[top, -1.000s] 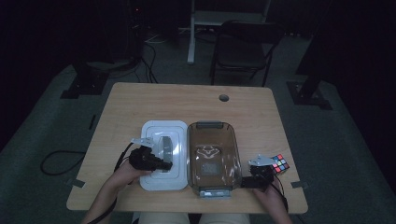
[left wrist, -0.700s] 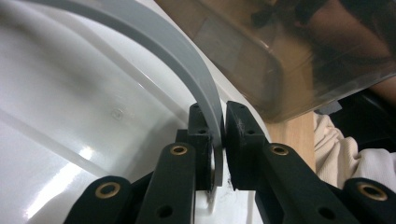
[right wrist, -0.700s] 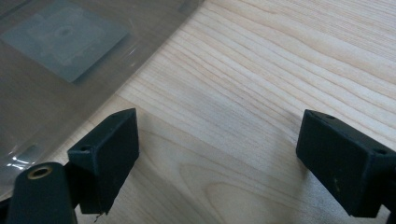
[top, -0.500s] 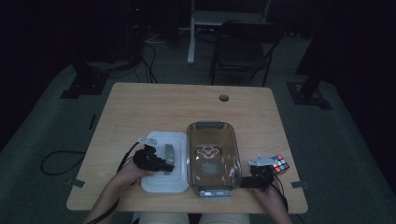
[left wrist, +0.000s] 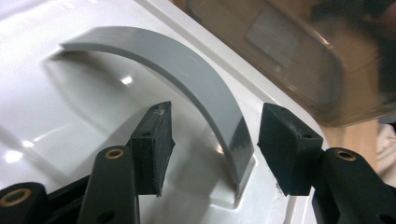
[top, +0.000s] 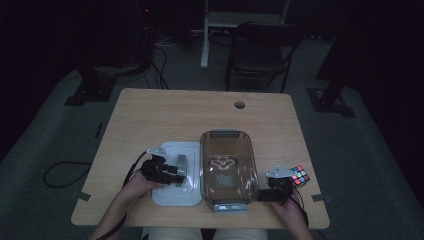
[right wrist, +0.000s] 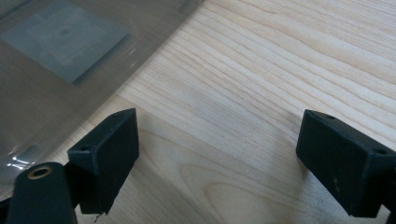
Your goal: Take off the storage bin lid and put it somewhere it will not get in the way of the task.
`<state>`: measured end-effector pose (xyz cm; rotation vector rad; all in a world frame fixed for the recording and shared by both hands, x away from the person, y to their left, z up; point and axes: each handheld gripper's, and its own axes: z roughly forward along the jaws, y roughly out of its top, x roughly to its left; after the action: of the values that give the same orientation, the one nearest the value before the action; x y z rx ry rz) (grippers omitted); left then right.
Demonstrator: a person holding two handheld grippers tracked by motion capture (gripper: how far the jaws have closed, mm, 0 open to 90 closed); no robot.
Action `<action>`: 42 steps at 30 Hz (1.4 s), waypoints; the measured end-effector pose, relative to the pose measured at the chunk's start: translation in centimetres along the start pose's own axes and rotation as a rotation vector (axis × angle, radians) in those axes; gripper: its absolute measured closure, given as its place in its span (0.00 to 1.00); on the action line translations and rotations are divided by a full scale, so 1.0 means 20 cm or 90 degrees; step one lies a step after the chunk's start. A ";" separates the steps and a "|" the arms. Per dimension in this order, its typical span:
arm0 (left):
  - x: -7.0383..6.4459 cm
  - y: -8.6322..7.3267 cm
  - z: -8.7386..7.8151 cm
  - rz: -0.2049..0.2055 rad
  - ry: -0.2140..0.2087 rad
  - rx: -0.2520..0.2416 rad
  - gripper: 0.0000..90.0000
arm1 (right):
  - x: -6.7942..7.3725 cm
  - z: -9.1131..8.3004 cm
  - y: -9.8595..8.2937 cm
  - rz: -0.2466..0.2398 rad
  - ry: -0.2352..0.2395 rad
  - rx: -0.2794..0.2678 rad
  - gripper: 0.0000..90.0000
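Note:
A white lid with a grey arched handle lies flat on the table, left of a clear brownish container. My left gripper is open, its jaws straddling the near end of that handle without closing on it; in the high view the left gripper sits over the lid. My right gripper is open over bare wood, with the container's wall just to its left. From above, the right gripper rests at the container's right front corner.
A colour-faced puzzle cube sits on the wooden table right of the right gripper. The table has a cable hole near its far edge. A folding chair and stand legs are beyond the table.
My left gripper has slid a little toward the near edge along the lid's handle. The right gripper and the container have stayed put.

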<state>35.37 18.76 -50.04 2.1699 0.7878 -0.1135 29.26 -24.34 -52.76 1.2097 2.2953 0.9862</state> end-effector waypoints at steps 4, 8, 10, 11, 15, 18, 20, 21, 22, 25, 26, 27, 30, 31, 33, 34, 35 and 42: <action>-0.01 -0.01 -0.03 -0.006 0.042 -0.005 0.45 | 0.00 0.00 0.00 0.000 0.000 0.000 0.14; -0.01 -0.03 -0.07 -0.017 0.066 -0.035 0.38 | 0.00 0.00 0.00 0.000 0.000 0.000 0.14; -0.02 -0.04 -0.09 -0.027 0.076 -0.051 0.32 | 0.00 0.00 0.00 0.000 0.000 0.000 0.15; -0.02 -0.05 -0.10 -0.029 0.086 -0.058 0.32 | 0.00 0.00 0.00 0.000 0.000 0.000 0.14; -0.03 -0.07 -0.15 -0.040 0.117 -0.089 0.21 | 0.00 0.00 0.00 0.000 0.000 0.000 0.14; -0.02 -0.09 -0.17 -0.053 0.134 -0.101 0.16 | 0.00 0.00 0.00 0.000 0.000 0.000 0.14; -0.03 -0.11 -0.18 -0.059 0.146 -0.110 0.10 | 0.00 0.00 0.00 0.000 0.000 0.000 0.14; -0.03 -0.12 -0.19 -0.061 0.158 -0.118 0.10 | 0.00 0.00 0.00 0.000 0.000 0.000 0.14; -0.03 -0.13 -0.20 -0.064 0.168 -0.125 0.10 | 0.00 0.00 0.00 0.000 0.000 0.000 0.14; -0.04 -0.15 -0.22 -0.060 0.199 -0.130 0.10 | 0.00 0.00 0.00 0.000 0.000 0.000 0.14; -0.05 -0.16 -0.23 -0.062 0.208 -0.131 0.10 | 0.00 0.00 0.00 0.000 0.000 0.000 0.14; -0.05 -0.17 -0.23 -0.061 0.213 -0.129 0.10 | 0.00 0.00 0.00 0.000 0.000 0.000 0.14; -0.07 -0.20 -0.25 -0.061 0.236 -0.128 0.07 | 0.00 0.00 0.00 0.000 0.000 0.000 0.14; -0.07 -0.20 -0.25 -0.056 0.250 -0.120 0.01 | 0.00 0.00 0.00 0.000 0.000 0.000 0.14; -0.08 -0.21 -0.25 -0.060 0.279 -0.107 0.01 | 0.00 0.00 0.00 0.000 0.000 0.000 0.14; -0.08 -0.22 -0.25 -0.063 0.297 -0.104 0.01 | 0.00 0.00 0.00 0.000 0.000 0.000 0.14; -0.08 -0.23 -0.26 -0.065 0.314 -0.100 0.01 | 0.00 0.00 0.00 0.000 0.000 0.000 0.14; -0.05 -0.29 -0.31 -0.139 0.423 -0.132 0.01 | 0.00 0.00 0.00 0.000 0.000 0.000 0.14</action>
<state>30.22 25.57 -49.47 1.9168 1.3393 0.5822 29.26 -24.34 -52.76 1.2096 2.2950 0.9863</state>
